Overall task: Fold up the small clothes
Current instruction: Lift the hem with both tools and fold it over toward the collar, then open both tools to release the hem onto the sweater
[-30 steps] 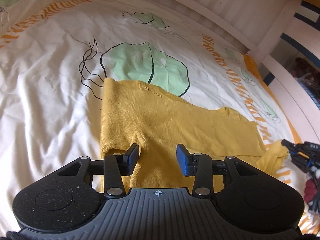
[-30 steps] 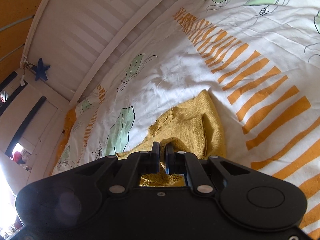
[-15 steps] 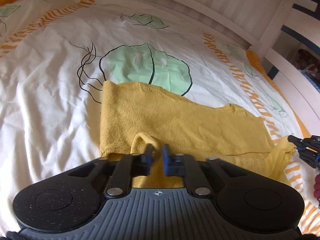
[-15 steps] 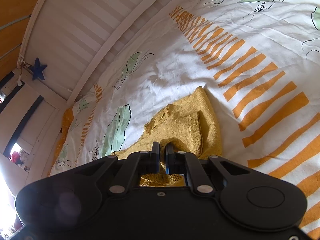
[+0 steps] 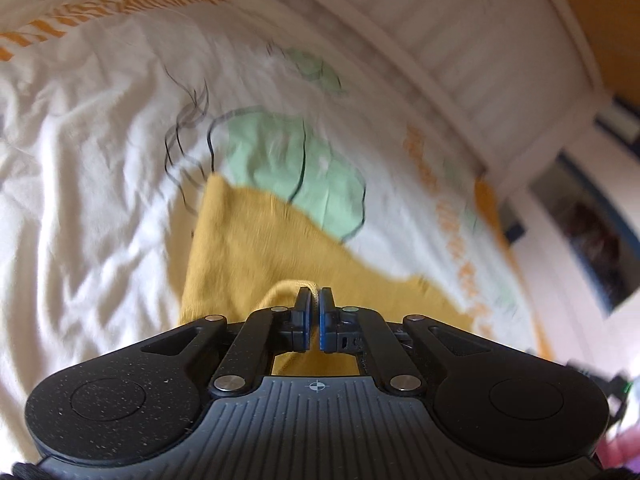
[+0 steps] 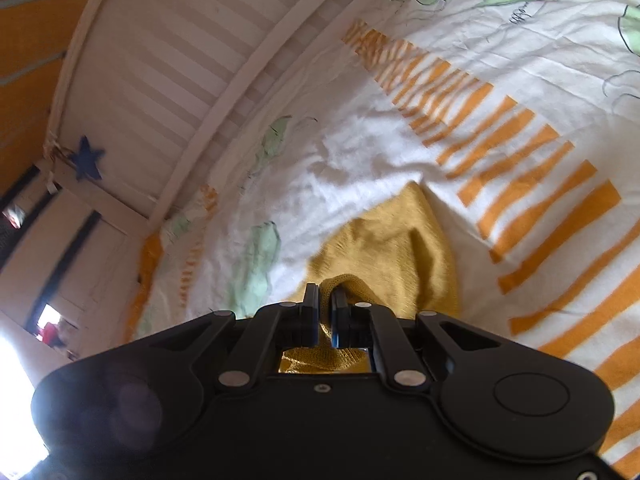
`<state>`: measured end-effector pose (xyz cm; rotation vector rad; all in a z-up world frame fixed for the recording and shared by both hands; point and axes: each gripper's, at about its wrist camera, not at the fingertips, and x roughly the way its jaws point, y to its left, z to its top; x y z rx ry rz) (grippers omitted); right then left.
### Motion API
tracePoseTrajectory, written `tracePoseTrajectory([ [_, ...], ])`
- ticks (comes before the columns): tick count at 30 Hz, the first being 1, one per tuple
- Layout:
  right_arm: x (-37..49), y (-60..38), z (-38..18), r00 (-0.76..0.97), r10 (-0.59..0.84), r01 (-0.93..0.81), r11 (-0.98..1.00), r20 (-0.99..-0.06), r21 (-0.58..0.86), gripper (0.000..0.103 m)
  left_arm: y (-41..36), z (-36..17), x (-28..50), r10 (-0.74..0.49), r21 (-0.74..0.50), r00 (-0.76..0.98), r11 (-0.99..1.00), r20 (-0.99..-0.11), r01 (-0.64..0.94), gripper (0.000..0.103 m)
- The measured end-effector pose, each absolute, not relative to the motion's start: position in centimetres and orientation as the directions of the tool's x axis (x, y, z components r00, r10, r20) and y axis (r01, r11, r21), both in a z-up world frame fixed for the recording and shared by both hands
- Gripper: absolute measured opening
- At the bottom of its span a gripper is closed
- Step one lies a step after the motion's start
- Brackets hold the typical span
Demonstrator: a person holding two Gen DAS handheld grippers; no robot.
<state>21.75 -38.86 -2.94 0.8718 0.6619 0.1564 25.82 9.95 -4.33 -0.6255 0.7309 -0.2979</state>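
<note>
A mustard-yellow knit garment (image 5: 256, 248) lies on a white duvet (image 5: 80, 184) printed with green leaf shapes and orange stripes, on a bed edged by a white slatted rail (image 5: 472, 32). In the left wrist view the garment spreads flat as a long band. Its long axis runs from a squared corner at upper left, next to the large green leaf print (image 5: 288, 168), down toward the lower right, where it passes behind the gripper body. The left wrist view is blurred, so fine detail of the knit cannot be read.

The left gripper (image 5: 315, 304) has its blue-padded fingers (image 5: 305, 316) pinched together on a rolled edge of the garment, which rises in a small loop off the duvet just to the left of the fingers.

In the right wrist view the other end of the garment (image 6: 392, 248) bunches into a rumpled mound beside the orange stripes (image 6: 532, 184). The right gripper (image 6: 325, 304) is clamped on a thick ribbed fold that sticks up between its fingers. More knit shows beneath the jaws. A blue star (image 6: 87, 158) hangs on the rail at the far left.
</note>
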Motion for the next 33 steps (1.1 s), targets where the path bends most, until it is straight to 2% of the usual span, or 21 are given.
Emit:
tracePoseTrajectory([
  [6, 24.1, -39.3, -2.4, 0.800, 0.371, 0.146, 0.641, -0.471, 0.753, 0.013, 11.8, -3.4, 28.4, -0.398, -0.647, 0.768, 0.762, -0.502, -0.029, 0.003],
  [9, 25.7, -39.5, -3.5, 0.791, 0.354, 0.185, 0.640, -0.499, 0.746, 0.013, 12.3, -4.6, 30.1, -0.375, -0.652, 0.764, 0.754, -0.525, -0.078, 0.004],
  [13, 26.8, -39.9, -5.8, 0.789, 0.317, 0.239, 0.631, -0.527, 0.738, 0.021, 12.5, -6.2, 30.9, -0.314, -0.589, 0.753, 0.799, -0.578, -0.119, 0.007],
  [14, 26.7, -40.0, -6.2, 0.795, 0.302, 0.248, 0.629, -0.526, 0.737, 0.021, 12.5, -6.3, 30.8, -0.299, -0.571, 0.752, 0.812, -0.588, -0.123, 0.011],
  [15, 26.5, -40.1, -6.6, 0.798, 0.294, 0.250, 0.632, -0.526, 0.733, 0.023, 12.6, -6.3, 30.7, -0.285, -0.553, 0.751, 0.824, -0.596, -0.126, 0.022],
  [16, 26.4, -40.1, -6.8, 0.798, 0.282, 0.254, 0.645, -0.533, 0.721, 0.032, 12.7, -6.2, 30.6, -0.271, -0.534, 0.753, 0.836, -0.600, -0.125, 0.027],
  [18, 26.1, -40.0, -6.7, 0.797, 0.245, 0.256, 0.690, -0.551, 0.677, 0.043, 12.2, -5.5, 30.2, -0.244, -0.486, 0.761, 0.867, -0.601, -0.106, 0.030],
  [20, 25.8, -39.5, -5.9, 0.801, 0.213, 0.237, 0.746, -0.560, 0.622, 0.043, 11.2, -4.6, 29.6, -0.234, -0.430, 0.769, 0.901, -0.595, -0.059, 0.031],
  [22, 25.6, -38.7, -4.6, 0.810, 0.182, 0.201, 0.806, -0.557, 0.556, 0.043, 9.6, -3.7, 28.7, -0.232, -0.358, 0.775, 0.934, -0.587, 0.009, 0.038],
  [23, 25.4, -38.1, -4.0, 0.817, 0.166, 0.180, 0.836, -0.552, 0.518, 0.048, 8.8, -3.4, 28.3, -0.236, -0.328, 0.776, 0.944, -0.584, 0.040, 0.045],
  [25, 25.1, -36.9, -2.9, 0.823, 0.146, 0.136, 0.888, -0.550, 0.439, 0.058, 7.1, -3.3, 27.4, -0.246, -0.270, 0.770, 0.958, -0.588, 0.099, 0.046],
  [29, 24.4, -34.0, -2.0, 0.797, 0.153, 0.035, 0.954, -0.584, 0.298, 0.058, 4.7, -4.3, 26.2, -0.275, -0.221, 0.722, 0.960, -0.635, 0.172, 0.046],
  [33, 24.0, -31.3, -2.4, 0.753, 0.179, -0.046, 0.974, -0.633, 0.221, 0.058, 3.2, -5.5, 25.4, -0.311, -0.204, 0.673, 0.950, -0.671, 0.236, 0.046],
])
